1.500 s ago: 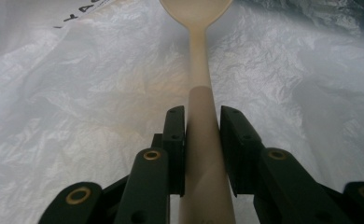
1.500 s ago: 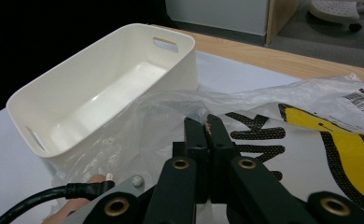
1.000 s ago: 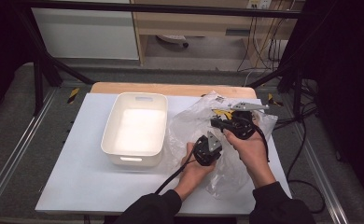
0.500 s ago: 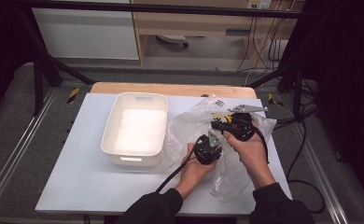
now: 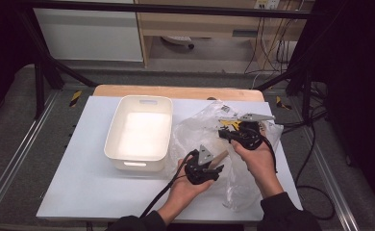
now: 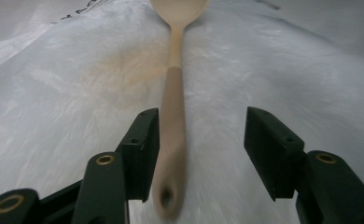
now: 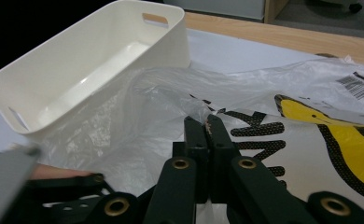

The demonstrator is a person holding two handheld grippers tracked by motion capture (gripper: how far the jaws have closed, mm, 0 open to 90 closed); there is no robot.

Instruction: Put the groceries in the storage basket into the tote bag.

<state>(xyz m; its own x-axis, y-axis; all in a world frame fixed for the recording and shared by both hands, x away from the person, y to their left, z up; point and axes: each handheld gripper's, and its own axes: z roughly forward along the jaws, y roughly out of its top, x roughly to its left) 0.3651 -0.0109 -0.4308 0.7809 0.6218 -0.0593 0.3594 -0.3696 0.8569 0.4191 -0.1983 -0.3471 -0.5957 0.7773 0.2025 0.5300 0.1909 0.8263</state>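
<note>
The white tub (image 5: 138, 133) stood empty beside the clear plastic bag (image 5: 195, 132). The left hand-held gripper (image 6: 199, 135), jaws just opening, straddled the wooden spoon (image 6: 174, 107) on the bag; the right hand-held gripper (image 7: 207, 123) pinched the bag's film.

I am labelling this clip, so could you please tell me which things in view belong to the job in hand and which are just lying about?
In the job:
- spoon, between the open left gripper
- plastic bag, pinched by the shut right gripper
- white bin, probably

Lying about:
- yellow-and-black tape marks on the floor
- cables behind the table
</note>
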